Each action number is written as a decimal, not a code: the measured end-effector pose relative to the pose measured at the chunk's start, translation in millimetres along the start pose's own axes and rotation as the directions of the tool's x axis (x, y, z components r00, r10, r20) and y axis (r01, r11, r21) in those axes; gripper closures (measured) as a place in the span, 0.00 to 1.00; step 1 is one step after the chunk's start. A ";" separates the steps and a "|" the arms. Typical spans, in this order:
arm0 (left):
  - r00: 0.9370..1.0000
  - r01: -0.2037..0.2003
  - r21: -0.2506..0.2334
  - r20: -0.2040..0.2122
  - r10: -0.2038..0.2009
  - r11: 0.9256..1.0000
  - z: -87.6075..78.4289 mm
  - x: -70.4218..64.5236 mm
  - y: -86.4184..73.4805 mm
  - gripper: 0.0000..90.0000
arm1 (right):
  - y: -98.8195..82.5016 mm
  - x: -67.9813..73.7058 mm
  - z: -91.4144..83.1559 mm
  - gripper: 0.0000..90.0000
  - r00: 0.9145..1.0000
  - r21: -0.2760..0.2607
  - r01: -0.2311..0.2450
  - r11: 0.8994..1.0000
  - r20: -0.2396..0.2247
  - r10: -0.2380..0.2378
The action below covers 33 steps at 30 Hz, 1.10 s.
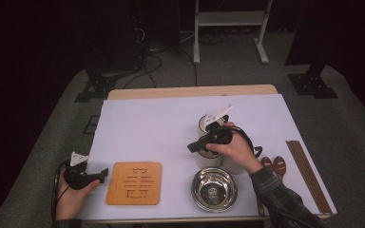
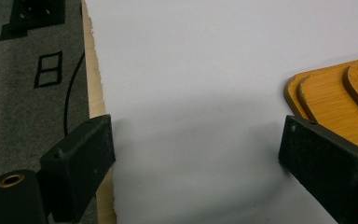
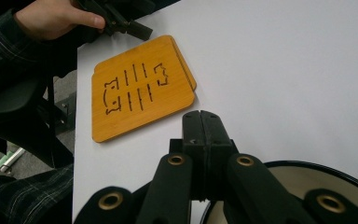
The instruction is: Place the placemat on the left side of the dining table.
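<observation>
Cream mug sits just beyond the steel bowl, under the right gripper, whose jaws are pressed together. Left gripper, jaws spread and empty, rests beside the wooden trivet.

Smooth orange wooden trivet; glossy metal bowl; matt white paper over the wooden table.

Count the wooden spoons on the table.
2: two wooden spoons lie side by side between the steel bowl and the chopsticks. The sleeve covers their handles and may hide more.
</observation>
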<state>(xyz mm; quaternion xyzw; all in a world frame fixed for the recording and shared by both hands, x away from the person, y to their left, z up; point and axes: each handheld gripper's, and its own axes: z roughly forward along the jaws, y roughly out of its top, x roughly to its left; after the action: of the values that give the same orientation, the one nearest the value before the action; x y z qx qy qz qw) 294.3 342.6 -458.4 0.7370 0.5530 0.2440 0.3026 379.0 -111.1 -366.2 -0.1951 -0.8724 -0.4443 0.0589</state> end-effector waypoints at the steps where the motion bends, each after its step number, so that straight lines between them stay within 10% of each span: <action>1: 1.000 0.000 0.000 0.000 0.000 1.000 0.0 0.0 0.0 0.11 | 0.2 0.8 1.1 0.99 1.000 0.001 -0.003 1.000 -0.001 0.003; 33: 1.000 -0.002 -0.001 -0.001 0.002 1.000 -0.1 -0.1 -0.1 0.11 | 8.0 17.8 40.2 0.99 0.998 0.046 0.049 0.998 -0.038 -0.047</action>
<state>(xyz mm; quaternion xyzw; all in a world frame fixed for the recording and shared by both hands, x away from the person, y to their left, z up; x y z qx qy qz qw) 294.1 342.6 -458.5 0.7373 0.5523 0.2450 0.3021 368.6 -69.6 -379.4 -0.1646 -0.8857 -0.4287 0.0688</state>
